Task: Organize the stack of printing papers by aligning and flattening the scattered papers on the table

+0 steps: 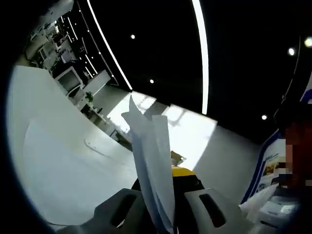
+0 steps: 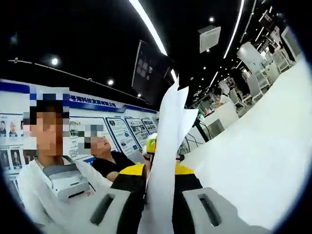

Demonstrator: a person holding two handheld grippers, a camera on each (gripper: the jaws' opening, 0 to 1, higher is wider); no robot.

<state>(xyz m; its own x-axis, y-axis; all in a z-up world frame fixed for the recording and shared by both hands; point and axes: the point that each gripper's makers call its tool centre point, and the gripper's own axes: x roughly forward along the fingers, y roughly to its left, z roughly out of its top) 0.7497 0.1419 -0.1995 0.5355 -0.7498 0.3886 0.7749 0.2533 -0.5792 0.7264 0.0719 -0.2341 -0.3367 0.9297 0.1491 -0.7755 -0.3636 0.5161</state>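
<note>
The left tool (image 1: 163, 214) is pinching a sheaf of papers (image 1: 153, 161) between its jaws, and the sheets rise on edge out of the grip, their top corners fanned and uneven. To the left of them in the left gripper view lies the pale worktop (image 1: 58, 161), bare where it shows, with office desks far behind under long ceiling lights. The right tool (image 2: 158, 209) is closed on the papers (image 2: 168, 146) as well, the white sheets standing straight up between its jaws; two people sit to the left against a wall of posters, and the worktop (image 2: 258, 161) slopes away on the right. My guess is that the bundle is held upright off the worktop by both ends so its edges can be tapped level, since the corners are not yet square.
</note>
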